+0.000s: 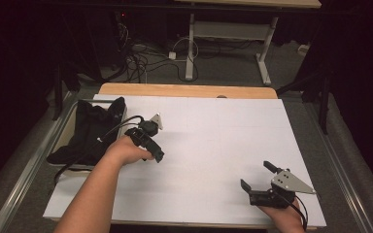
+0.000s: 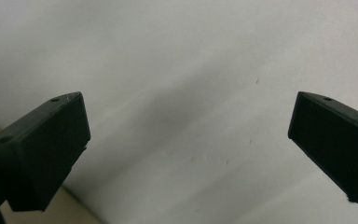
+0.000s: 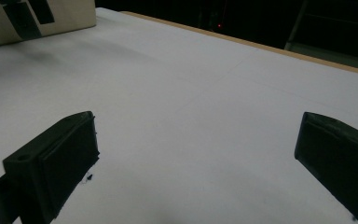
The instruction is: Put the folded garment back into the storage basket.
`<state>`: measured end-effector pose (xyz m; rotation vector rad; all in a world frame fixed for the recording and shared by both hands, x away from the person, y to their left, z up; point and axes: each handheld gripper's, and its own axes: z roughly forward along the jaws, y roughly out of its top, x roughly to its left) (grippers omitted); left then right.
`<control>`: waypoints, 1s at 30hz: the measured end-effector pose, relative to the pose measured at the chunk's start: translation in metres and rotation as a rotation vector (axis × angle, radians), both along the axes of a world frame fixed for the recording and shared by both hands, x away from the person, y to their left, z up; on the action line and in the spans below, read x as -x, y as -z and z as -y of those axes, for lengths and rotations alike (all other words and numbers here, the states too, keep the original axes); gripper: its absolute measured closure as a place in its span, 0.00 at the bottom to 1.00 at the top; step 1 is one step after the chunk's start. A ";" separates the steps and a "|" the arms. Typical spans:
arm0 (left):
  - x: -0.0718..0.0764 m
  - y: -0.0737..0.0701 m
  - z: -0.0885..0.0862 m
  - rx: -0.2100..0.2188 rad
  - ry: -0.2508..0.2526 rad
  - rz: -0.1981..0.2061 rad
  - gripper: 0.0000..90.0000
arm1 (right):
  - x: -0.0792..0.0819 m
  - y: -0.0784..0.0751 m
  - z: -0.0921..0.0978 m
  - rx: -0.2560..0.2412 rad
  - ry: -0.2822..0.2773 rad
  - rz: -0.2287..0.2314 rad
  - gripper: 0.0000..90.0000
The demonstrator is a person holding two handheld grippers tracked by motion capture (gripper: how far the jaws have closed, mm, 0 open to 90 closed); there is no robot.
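Both claws gape empty, the left claw point(image 1: 148, 138) near the black cloth point(image 1: 90, 131), the right claw point(image 1: 260, 182) apart; nothing is grasped yet.

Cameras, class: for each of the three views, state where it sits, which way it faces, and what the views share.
High view: above the person's side, looking forward and down at the white sheet, black cloth, forearms, left gripper, right gripper.
Left gripper view: rides the left gripper, facing the sheet closely, jaws apart.
Right gripper view: rides the right gripper, looking across the sheet, jaws apart.
Shared: the white sheet.
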<state>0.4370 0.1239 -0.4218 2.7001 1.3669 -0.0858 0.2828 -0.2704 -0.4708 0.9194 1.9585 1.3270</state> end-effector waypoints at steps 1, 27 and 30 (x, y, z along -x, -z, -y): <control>0.001 0.003 0.001 0.005 0.005 0.012 0.00 | 0.000 0.000 0.000 0.001 -0.002 0.000 0.00; 0.076 0.055 -0.017 0.609 0.023 0.625 0.00 | 0.004 0.000 0.004 -0.054 0.031 0.013 0.00; 0.085 0.055 -0.024 0.667 0.019 0.697 0.00 | 0.006 0.000 0.004 -0.064 0.047 0.020 0.00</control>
